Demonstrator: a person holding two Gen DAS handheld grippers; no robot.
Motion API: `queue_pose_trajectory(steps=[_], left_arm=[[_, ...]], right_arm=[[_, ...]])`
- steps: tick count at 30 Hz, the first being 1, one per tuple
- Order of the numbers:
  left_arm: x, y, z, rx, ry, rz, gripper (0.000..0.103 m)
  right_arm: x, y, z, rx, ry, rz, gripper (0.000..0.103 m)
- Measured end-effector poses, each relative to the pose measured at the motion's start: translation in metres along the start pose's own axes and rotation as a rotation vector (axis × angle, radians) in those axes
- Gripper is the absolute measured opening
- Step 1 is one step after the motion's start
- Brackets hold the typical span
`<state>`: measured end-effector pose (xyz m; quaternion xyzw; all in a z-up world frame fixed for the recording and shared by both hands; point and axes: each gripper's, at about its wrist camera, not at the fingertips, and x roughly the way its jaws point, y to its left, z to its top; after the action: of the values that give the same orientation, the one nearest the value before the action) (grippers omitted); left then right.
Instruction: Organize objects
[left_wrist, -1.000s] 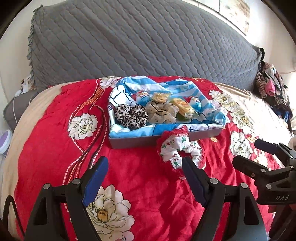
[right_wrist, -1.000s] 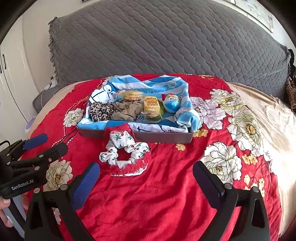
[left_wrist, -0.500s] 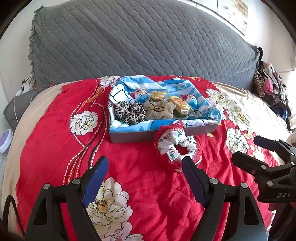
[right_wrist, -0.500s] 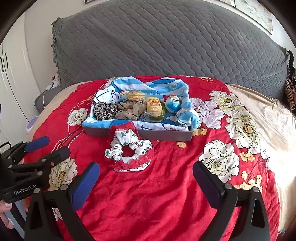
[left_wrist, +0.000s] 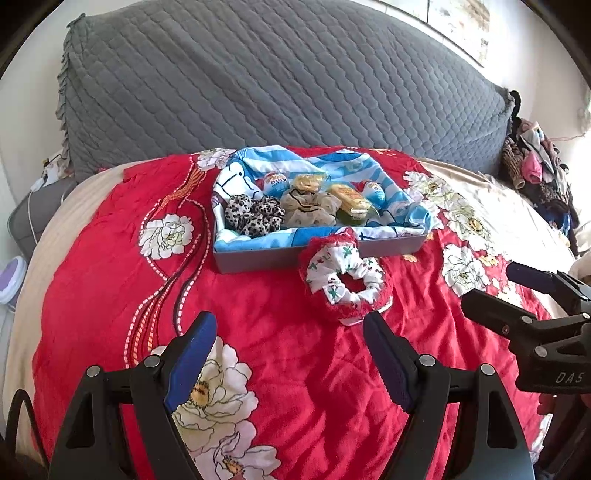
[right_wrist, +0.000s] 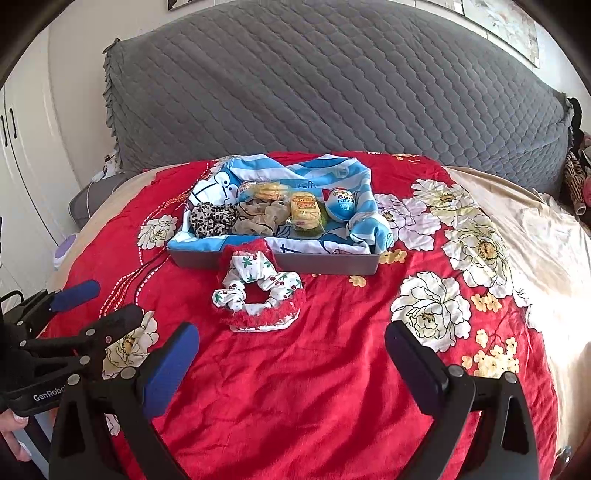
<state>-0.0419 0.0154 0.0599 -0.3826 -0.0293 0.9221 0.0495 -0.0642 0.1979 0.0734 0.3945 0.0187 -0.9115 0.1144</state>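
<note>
The bed (left_wrist: 110, 280), under its red flowered cover, carries everything ahead of both your claws. Beyond them the grey tray (left_wrist: 258, 258), lined with a blue and white cloth (left_wrist: 332, 166), sits with its long side running across your view. It holds a leopard-print scrunchie (left_wrist: 253, 218), a beige scrunchie (left_wrist: 310, 210), a yellow snack pack (left_wrist: 349, 199) and two egg-shaped sweets (left_wrist: 275, 181).

The white and red scrunchie (left_wrist: 343, 280) is the one item outside. It lies flat on the cover just ahead of your left claw (left_wrist: 290, 354) and slightly to its right, with its far edge against the tray's near wall. From your right claw (right_wrist: 291, 363) it lies ahead and to the left.

Both claws stand wide apart with nothing between the pads, and both hang above the cover, short of the scrunchie.

Judged step: pick up the loose scrunchie and place it in the tray. Your left claw is the better placed. Bring one pad into the centre hole and the other outside the ring, or span one gathered side. Close only once the fabric sits well between the pads, and keep the bed cover out of the bite.

The scrunchie is a ring with its hole facing up. It reads slightly longer across your view than away from you, so it has no true pointing direction.
</note>
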Motion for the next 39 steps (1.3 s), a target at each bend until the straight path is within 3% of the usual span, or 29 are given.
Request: queue_pose_trajectory(steps=[19,39], left_arm=[[-0.018,-0.005,-0.014,0.017,-0.007,-0.008,0.082],[0.003,-0.004,-0.029,0.004,0.019,0.007,0.082]], right_arm=[[-0.010,0.003,-0.015,0.015,-0.008,0.008,0.102],[0.001,0.003,-0.030,0.023,-0.003,0.007,0.102]])
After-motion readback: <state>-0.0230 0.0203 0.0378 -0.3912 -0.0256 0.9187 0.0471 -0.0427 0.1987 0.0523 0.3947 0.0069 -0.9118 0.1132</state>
